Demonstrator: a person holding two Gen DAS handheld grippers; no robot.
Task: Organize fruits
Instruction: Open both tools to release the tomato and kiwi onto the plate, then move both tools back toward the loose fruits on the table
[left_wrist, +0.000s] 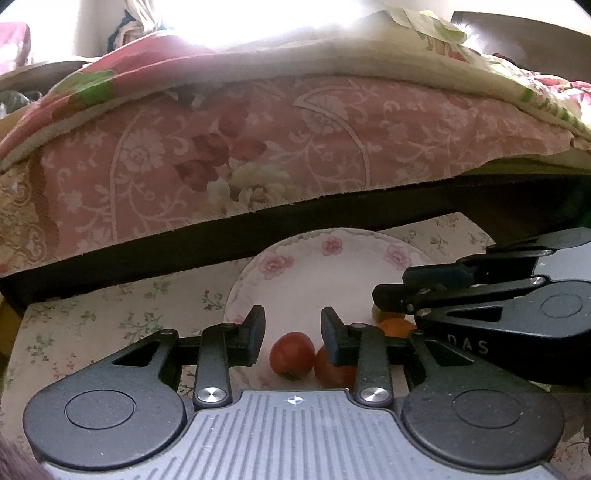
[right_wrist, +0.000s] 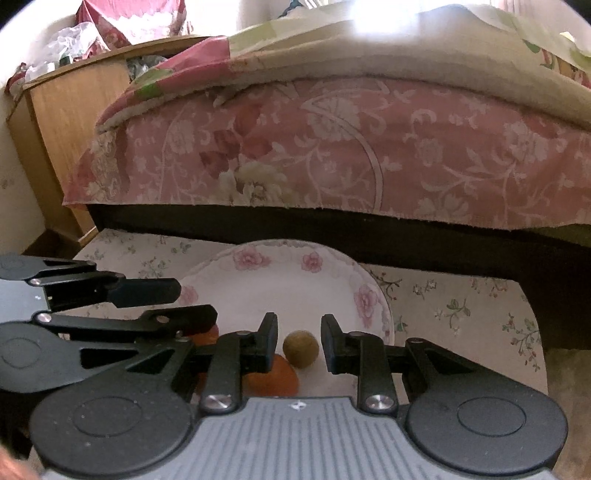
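A white plate with pink flowers sits on a floral-cloth table and holds the fruits. A red tomato-like fruit lies between and just below the fingertips of my left gripper, which is open and holds nothing. An orange fruit sits beside it, another orange one further right. In the right wrist view a small brownish-green round fruit lies on the plate between the fingers of my open right gripper. An orange fruit lies to its left.
A bed with a pink floral cover overhangs the far side of the table; its dark frame runs just behind the plate. A wooden cabinet stands at the far left. Floral tablecloth stretches right of the plate.
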